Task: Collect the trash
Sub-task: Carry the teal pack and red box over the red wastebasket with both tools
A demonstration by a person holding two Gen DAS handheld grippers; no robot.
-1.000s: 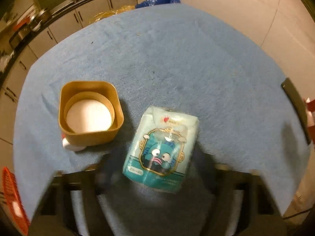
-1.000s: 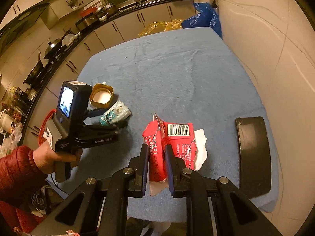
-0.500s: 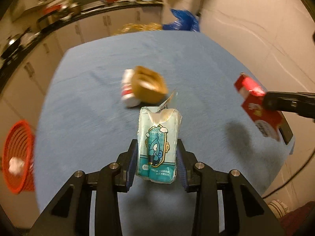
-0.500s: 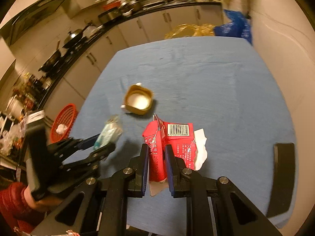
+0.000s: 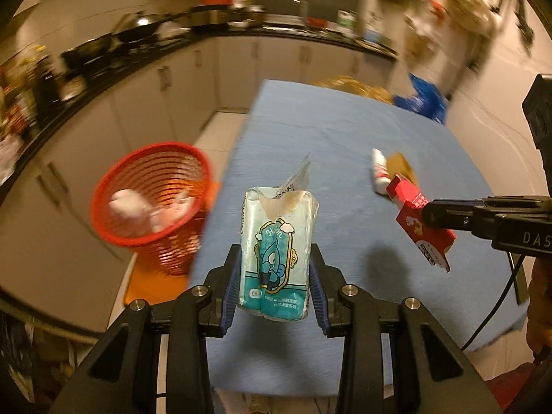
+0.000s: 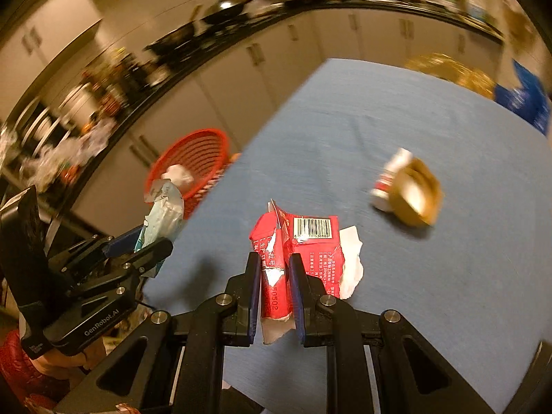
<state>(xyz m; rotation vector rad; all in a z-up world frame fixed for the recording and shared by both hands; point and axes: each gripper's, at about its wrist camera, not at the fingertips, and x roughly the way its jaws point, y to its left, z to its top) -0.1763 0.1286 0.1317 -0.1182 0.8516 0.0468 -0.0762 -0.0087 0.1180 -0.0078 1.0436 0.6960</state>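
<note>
My left gripper [image 5: 275,269] is shut on a teal tissue pack [image 5: 277,241] with a torn top, held up above the blue table's [image 5: 331,131] left edge. My right gripper [image 6: 274,269] is shut on a torn red carton [image 6: 296,245] with a barcode, also lifted off the table. In the left wrist view the right gripper [image 5: 431,215] with the red carton [image 5: 419,220] comes in from the right. The right wrist view shows the left gripper [image 6: 145,245] and its tissue pack [image 6: 167,210] at the left. A brown cup [image 6: 415,193] lies tipped against a small white and red bottle [image 6: 388,181] on the table.
A red mesh basket [image 5: 151,203] with crumpled white paper inside stands on the floor left of the table. Kitchen cabinets and a cluttered counter [image 5: 138,55] run behind. A blue bag [image 5: 422,101] and a yellow bag [image 5: 355,86] sit past the table's far end. A red sleeve [image 6: 13,362] shows at lower left.
The left gripper closed on the tissue pack and lifted it off the table. Both grippers swung left toward the red basket. The brown cup tipped over.
</note>
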